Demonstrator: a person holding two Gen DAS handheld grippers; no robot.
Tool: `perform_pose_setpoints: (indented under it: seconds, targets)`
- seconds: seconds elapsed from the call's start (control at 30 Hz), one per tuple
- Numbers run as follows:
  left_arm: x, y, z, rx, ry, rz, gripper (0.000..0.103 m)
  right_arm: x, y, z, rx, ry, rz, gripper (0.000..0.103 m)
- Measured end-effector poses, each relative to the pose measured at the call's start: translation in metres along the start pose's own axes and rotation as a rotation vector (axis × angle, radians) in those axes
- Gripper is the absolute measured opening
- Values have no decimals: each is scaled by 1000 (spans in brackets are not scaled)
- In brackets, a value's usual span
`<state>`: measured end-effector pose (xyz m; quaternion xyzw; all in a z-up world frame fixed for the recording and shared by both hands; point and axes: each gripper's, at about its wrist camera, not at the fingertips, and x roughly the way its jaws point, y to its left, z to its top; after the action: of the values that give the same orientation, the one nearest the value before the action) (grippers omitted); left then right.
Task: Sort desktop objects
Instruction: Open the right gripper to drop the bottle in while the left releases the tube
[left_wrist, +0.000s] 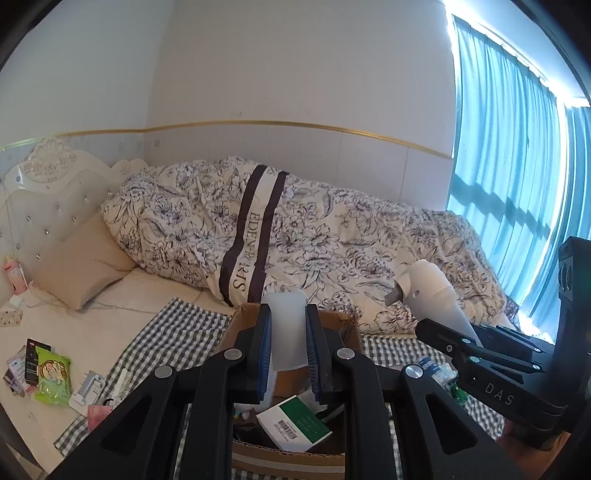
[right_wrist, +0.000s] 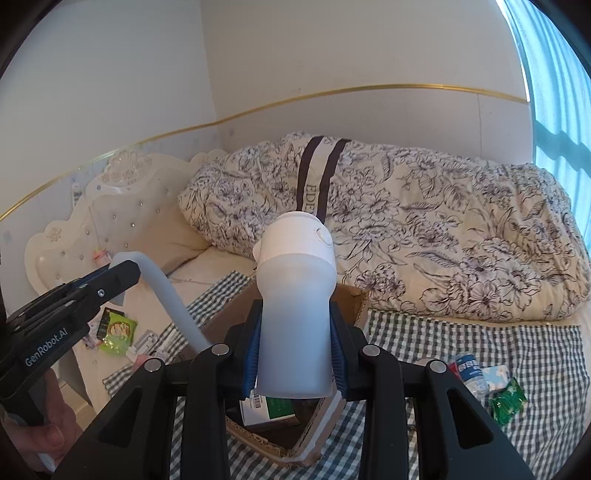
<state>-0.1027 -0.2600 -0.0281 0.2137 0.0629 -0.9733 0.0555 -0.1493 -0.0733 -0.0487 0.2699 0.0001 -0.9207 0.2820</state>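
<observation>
A frosted translucent bottle (right_wrist: 295, 332) with a white cap (right_wrist: 295, 236) is upright between the fingers of my right gripper (right_wrist: 295, 354), which is shut on its body. A soft translucent strap (right_wrist: 166, 295) curves from the bottle to my left gripper (right_wrist: 125, 275), which is shut on the strap's end. In the left wrist view the strap (left_wrist: 286, 332) sits flat between the blue pads of the left gripper (left_wrist: 288, 325), and the bottle (left_wrist: 432, 291) shows tilted at the right in the right gripper (left_wrist: 436, 328). Both hover over an open cardboard box (left_wrist: 332, 321) holding a green-and-white carton (left_wrist: 295, 424).
The box (right_wrist: 351, 295) stands on a checked cloth (right_wrist: 461, 332) on a bed. Snack packets (left_wrist: 53, 376), a comb and small items lie to the left. A small water bottle (right_wrist: 469, 373) and green packet (right_wrist: 508, 400) lie to the right. A floral quilt (left_wrist: 332, 229) is heaped behind.
</observation>
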Motion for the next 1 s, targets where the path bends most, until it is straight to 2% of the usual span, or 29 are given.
perform_pose_setpoints:
  seconds: [0.3, 0.63, 1.0]
  targets:
    - [51, 18, -22, -23, 81, 8, 17, 61, 7, -15, -27, 90, 30, 32]
    - [103, 30, -49, -37, 180, 9, 17, 119, 9, -33, -54, 188, 22, 32]
    - [145, 39, -66, -41, 269, 9, 17, 158, 9, -47, -65, 268, 9, 32]
